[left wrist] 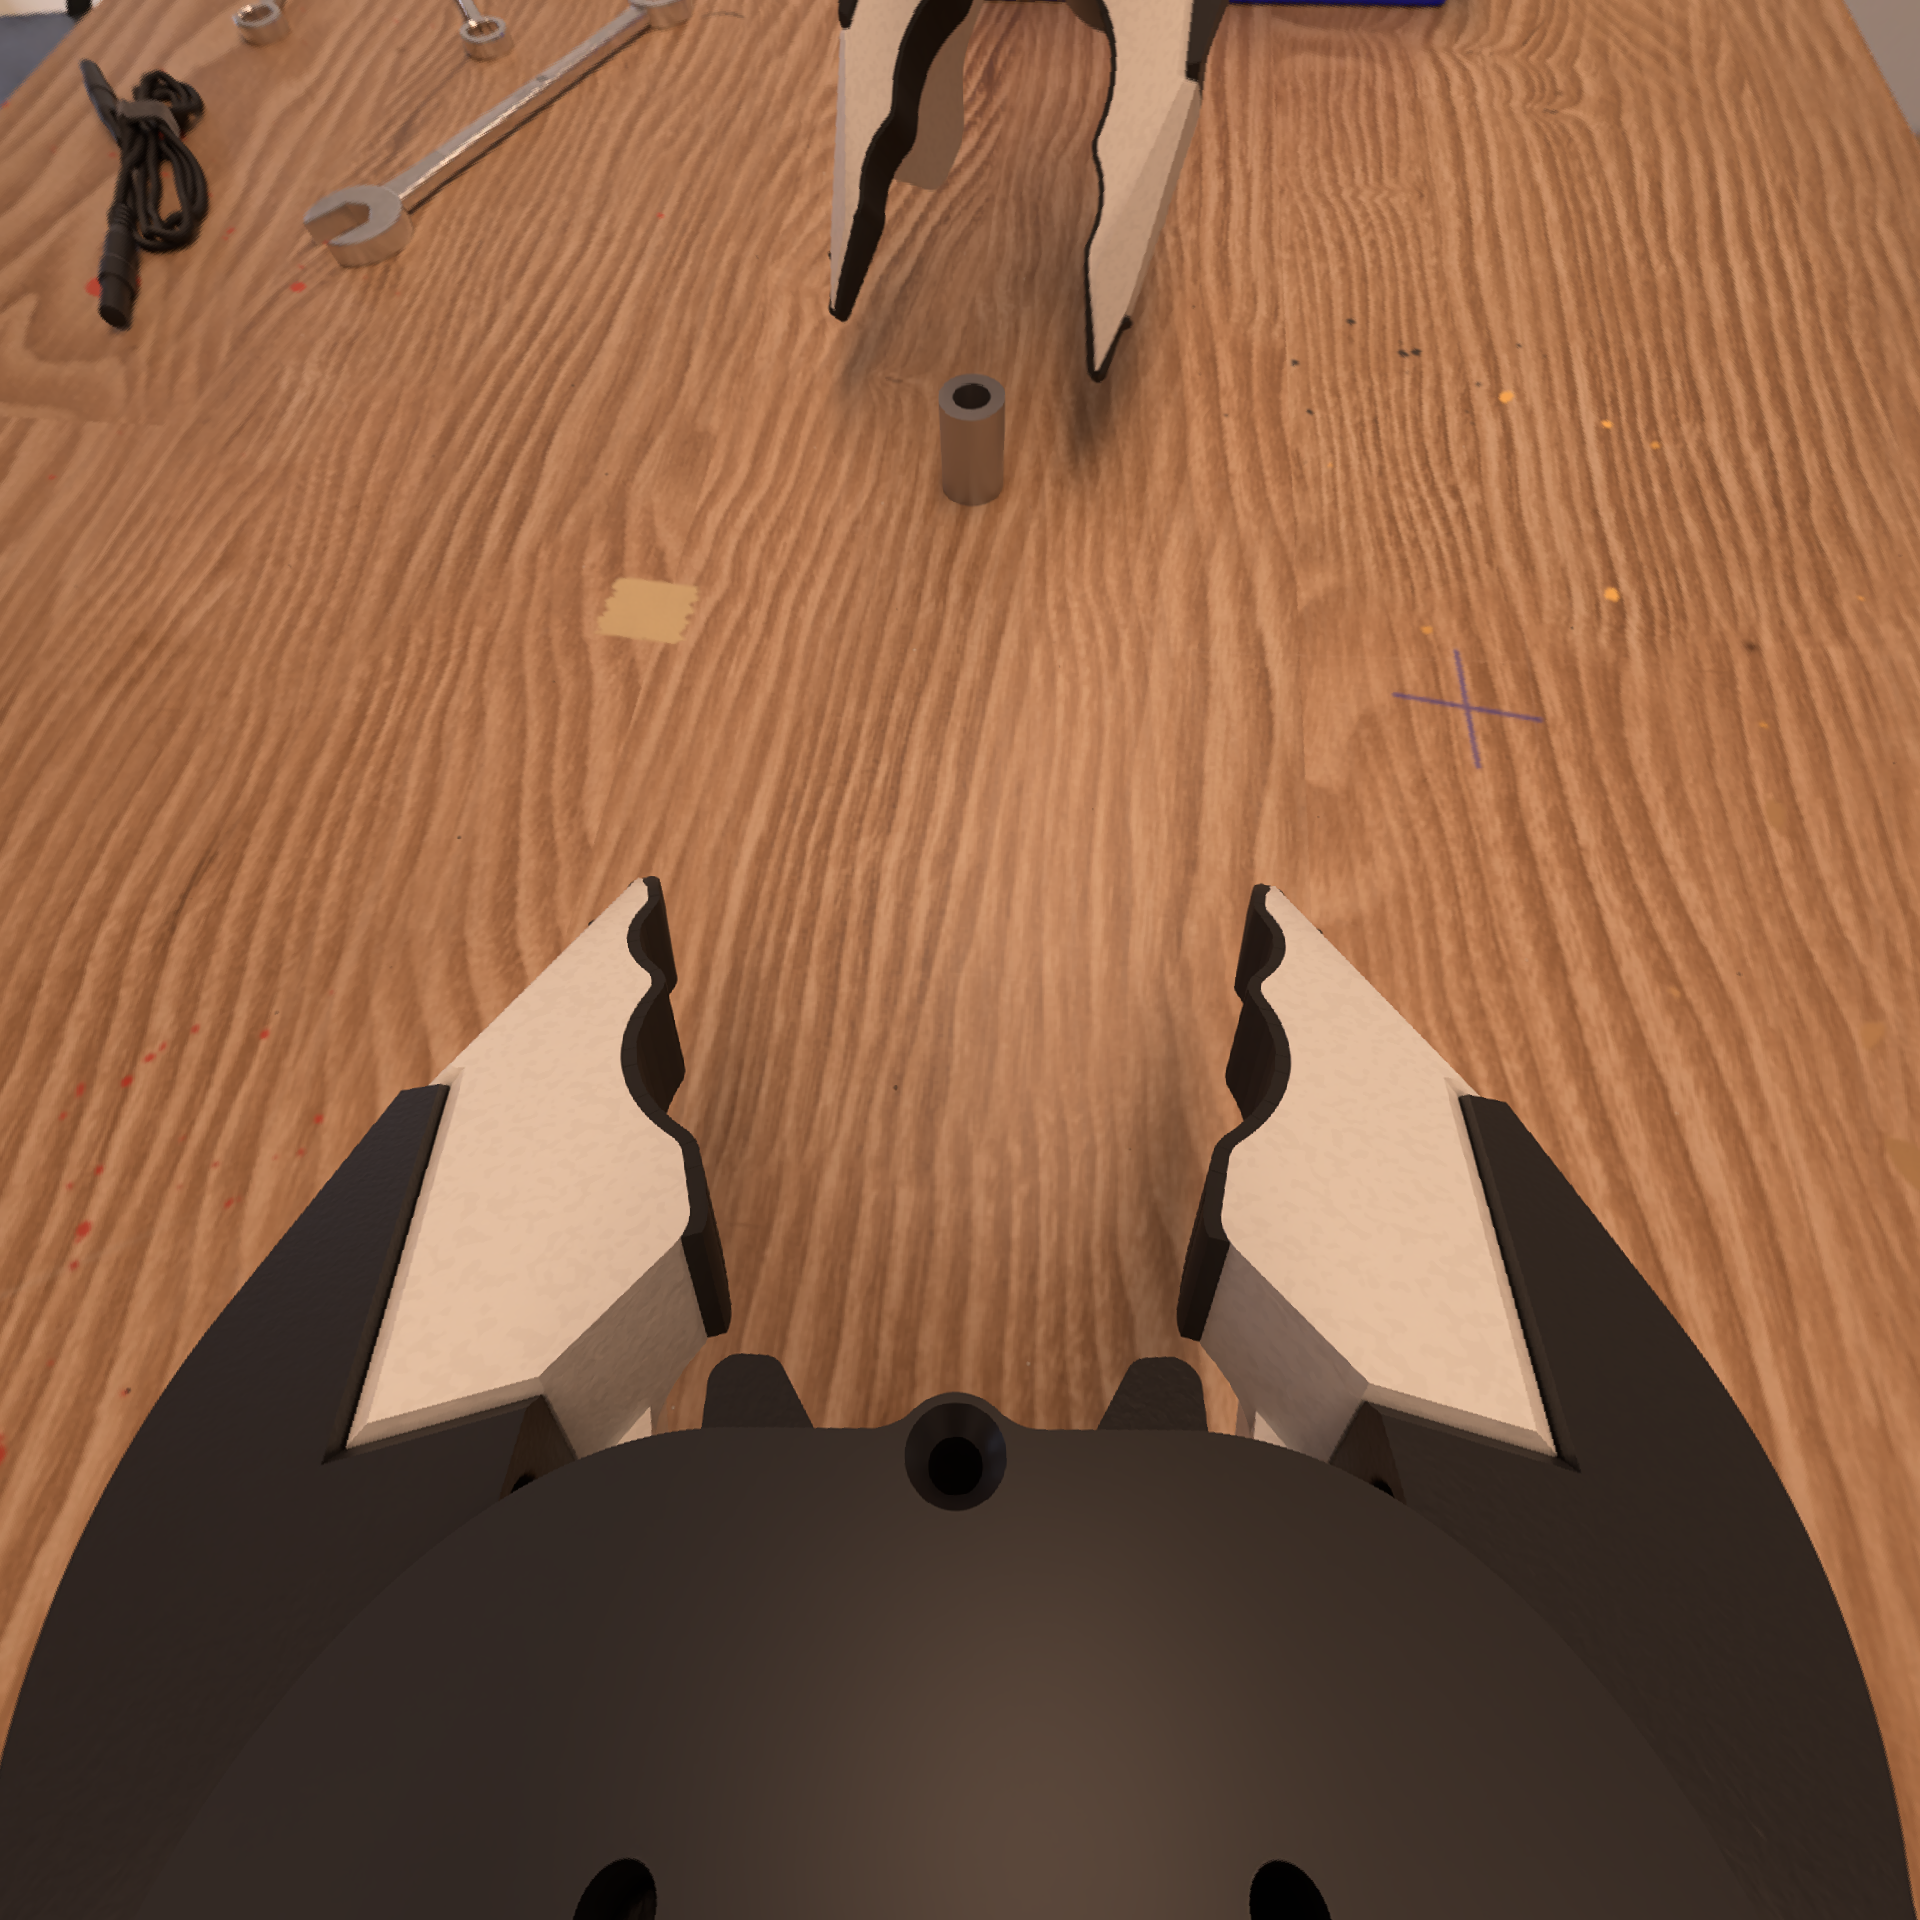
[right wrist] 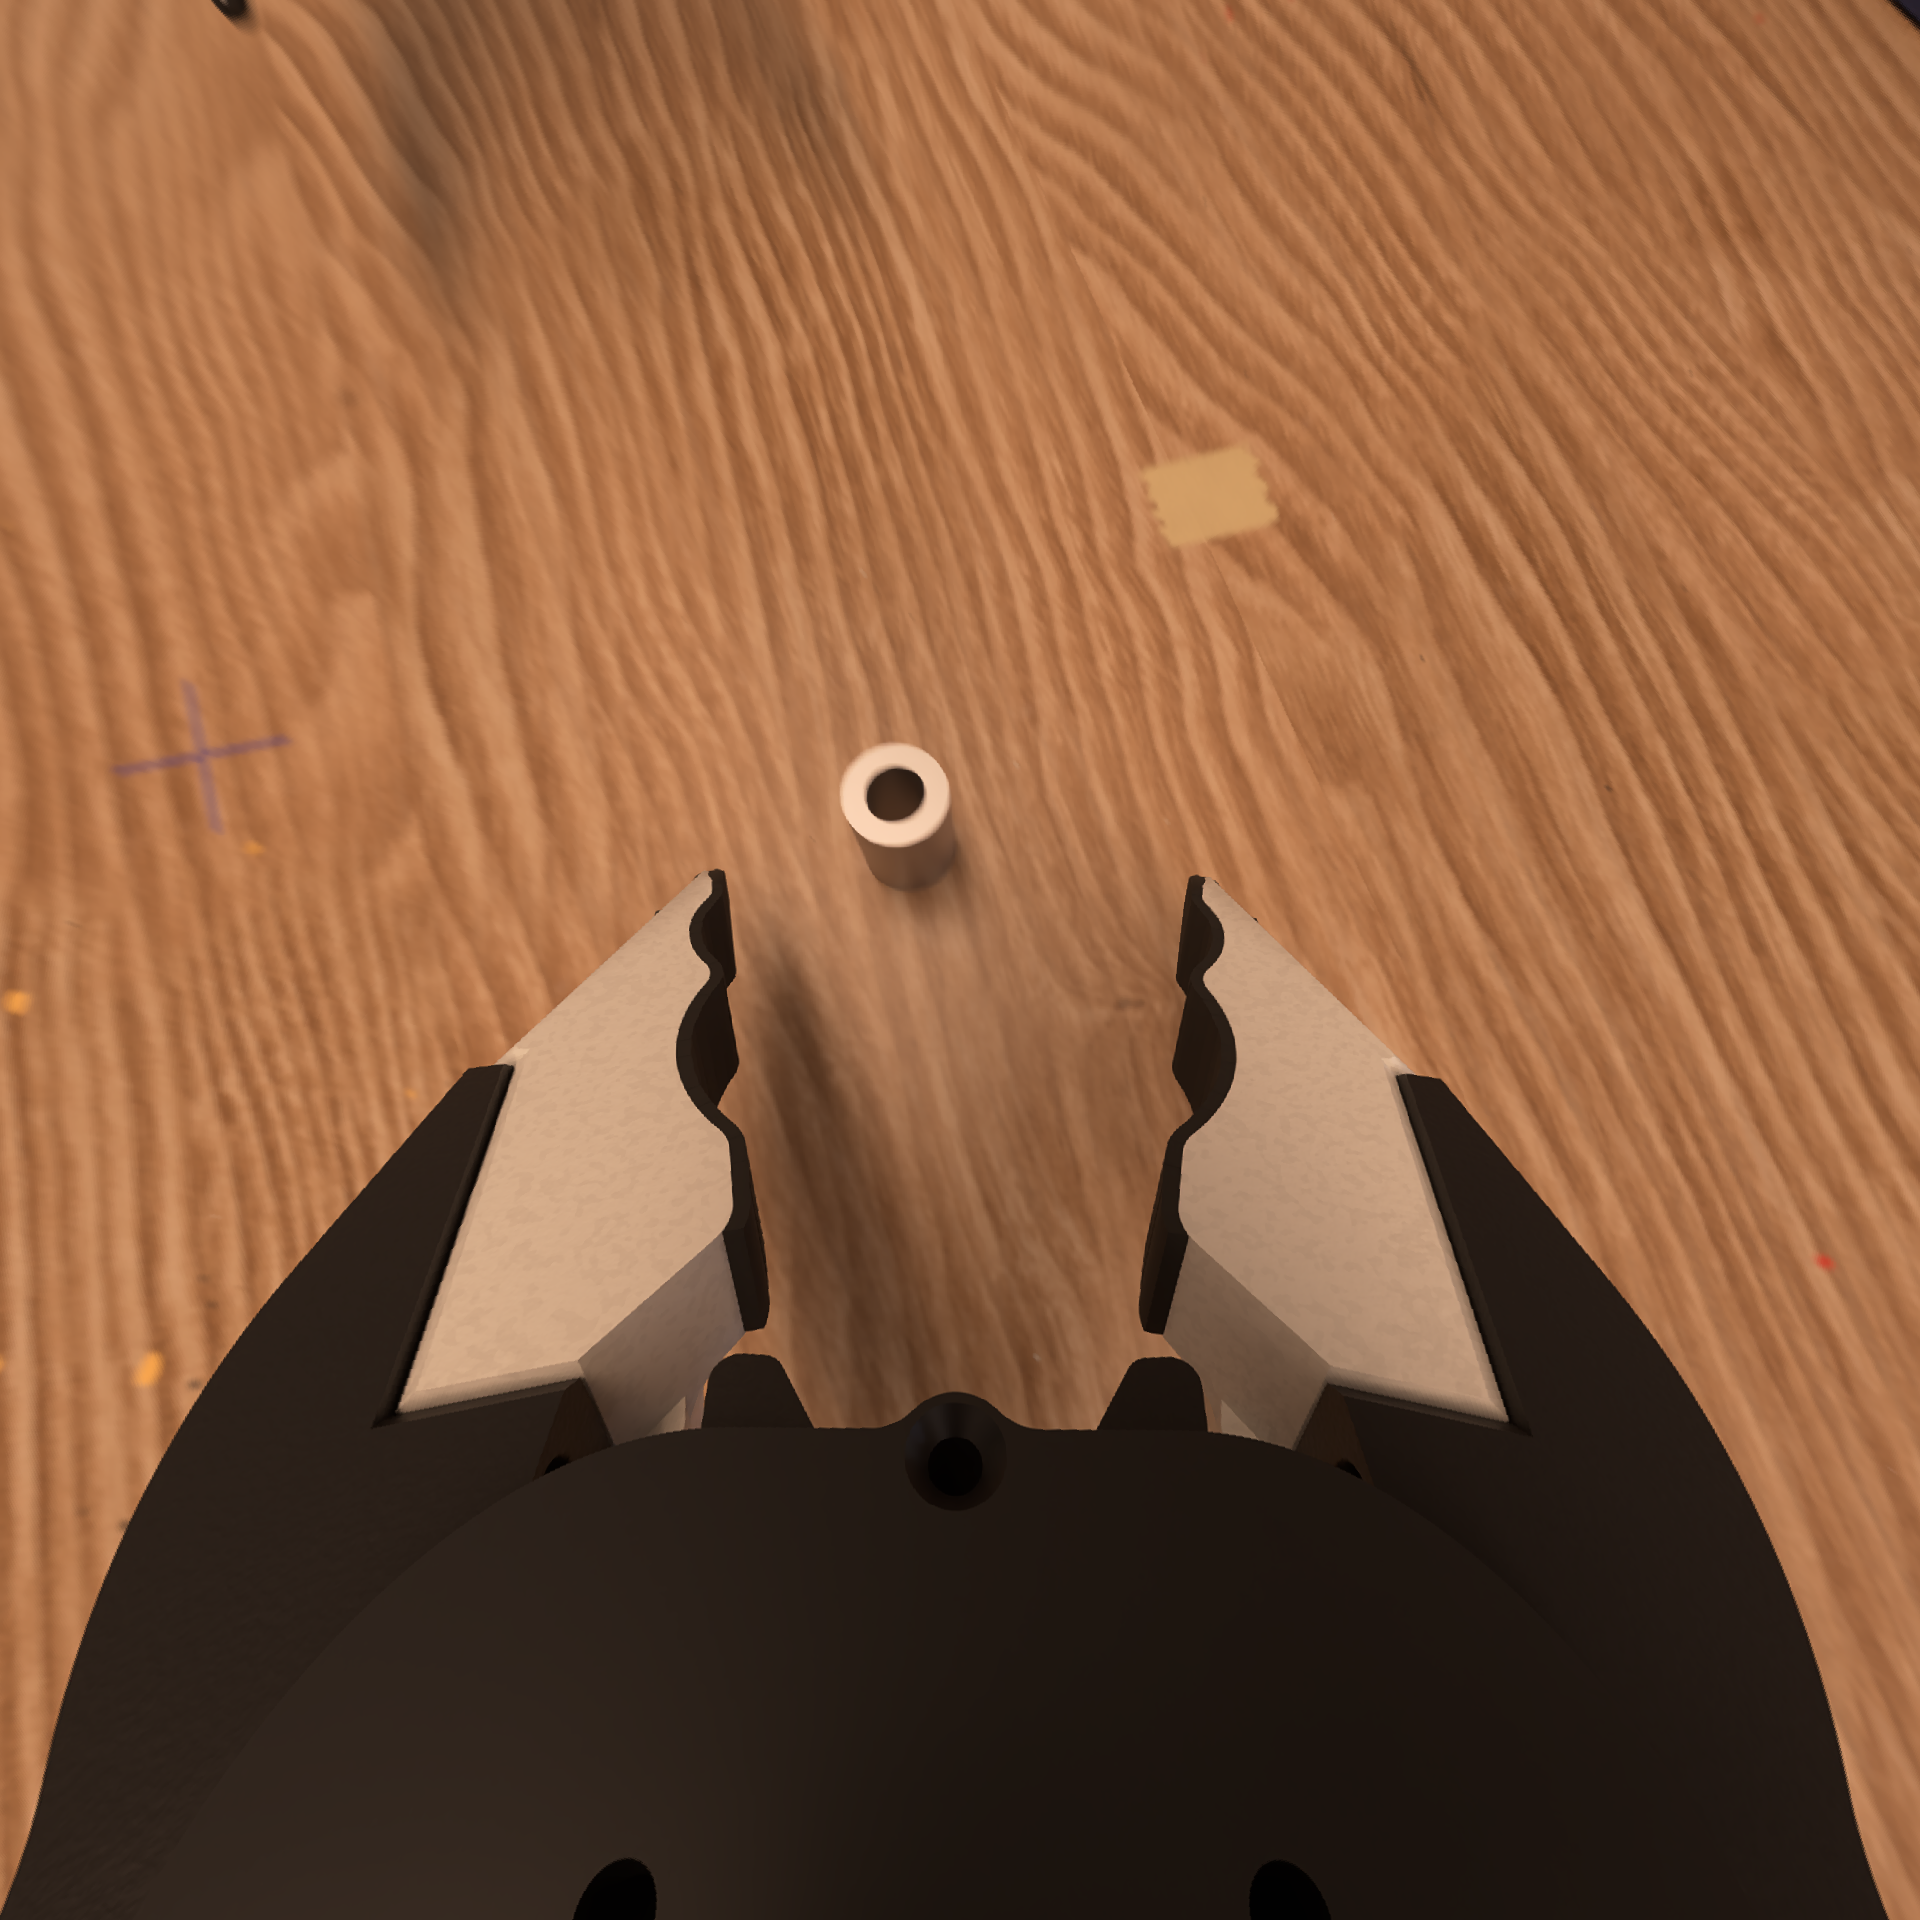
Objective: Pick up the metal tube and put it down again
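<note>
A short grey metal tube (left wrist: 972, 442) stands upright on the wooden table (left wrist: 1039, 779), well ahead of my left gripper (left wrist: 956, 883), which is open and empty. The right gripper shows at the top of the left wrist view (left wrist: 977, 338), open, pointing down just behind the tube and apart from it. In the right wrist view the tube (right wrist: 898, 828) stands just beyond the fingertips, slightly left of centre, and my right gripper (right wrist: 954, 878) is open and empty above the table (right wrist: 1455, 831).
A long silver wrench (left wrist: 468, 145), smaller wrenches (left wrist: 478, 31) and a coiled black cable (left wrist: 151, 177) lie at the far left. A tan tape patch (left wrist: 646, 611) and a purple cross mark (left wrist: 1467, 710) are on the wood. A blue object (left wrist: 1340, 3) sits at the far edge.
</note>
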Controlling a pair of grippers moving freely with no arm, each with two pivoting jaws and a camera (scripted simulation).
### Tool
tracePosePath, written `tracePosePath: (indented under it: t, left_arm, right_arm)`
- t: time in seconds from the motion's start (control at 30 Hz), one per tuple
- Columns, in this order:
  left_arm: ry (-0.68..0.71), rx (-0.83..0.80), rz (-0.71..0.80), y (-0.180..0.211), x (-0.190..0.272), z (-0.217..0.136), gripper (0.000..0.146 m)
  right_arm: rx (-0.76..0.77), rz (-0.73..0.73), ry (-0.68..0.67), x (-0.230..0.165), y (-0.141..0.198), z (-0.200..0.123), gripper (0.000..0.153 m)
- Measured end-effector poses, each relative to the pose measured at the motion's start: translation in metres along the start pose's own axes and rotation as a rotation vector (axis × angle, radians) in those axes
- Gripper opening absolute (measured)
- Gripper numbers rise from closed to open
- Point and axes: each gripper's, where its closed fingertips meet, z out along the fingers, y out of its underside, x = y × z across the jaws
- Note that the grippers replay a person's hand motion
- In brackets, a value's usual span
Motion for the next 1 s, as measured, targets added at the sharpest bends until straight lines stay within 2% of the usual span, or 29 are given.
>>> tracePosePath:
  t: [0.1,0.17,0.3,0.43,0.57,0.8,0.87,1.0]
  left_arm:
    - [0.001,-0.013,0.013,0.001,0.002,0.001,0.109]
    - [0.0,-0.014,0.019,0.001,0.003,0.002,0.108]
    - [-0.004,-0.009,0.017,0.001,0.004,0.0,0.108]
    - [0.001,0.008,0.016,0.001,0.005,-0.001,0.108]
    - [0.006,-0.004,0.017,0.003,0.005,0.0,0.108]
    - [0.005,0.003,0.011,0.005,0.003,-0.002,0.106]
    - [0.004,0.002,0.013,0.006,0.003,-0.002,0.106]
    - [0.003,0.009,0.015,0.004,0.005,-0.002,0.106]
  right_arm:
    - [-0.068,-0.122,0.071,0.012,0.012,0.001,0.085]
    - [-0.059,-0.189,0.066,0.017,0.009,0.002,0.077]
    - [-0.092,-0.155,0.0,0.019,-0.001,0.009,0.071]
    - [-0.111,-0.204,-0.01,0.019,0.001,0.018,0.069]
    - [-0.135,-0.195,-0.094,0.005,0.003,0.023,0.053]
    - [-0.154,-0.21,-0.078,-0.011,0.007,0.018,0.052]
    - [-0.152,-0.221,-0.028,-0.007,0.005,0.017,0.058]
    - [-0.132,-0.183,-0.063,-0.011,0.0,0.02,0.059]
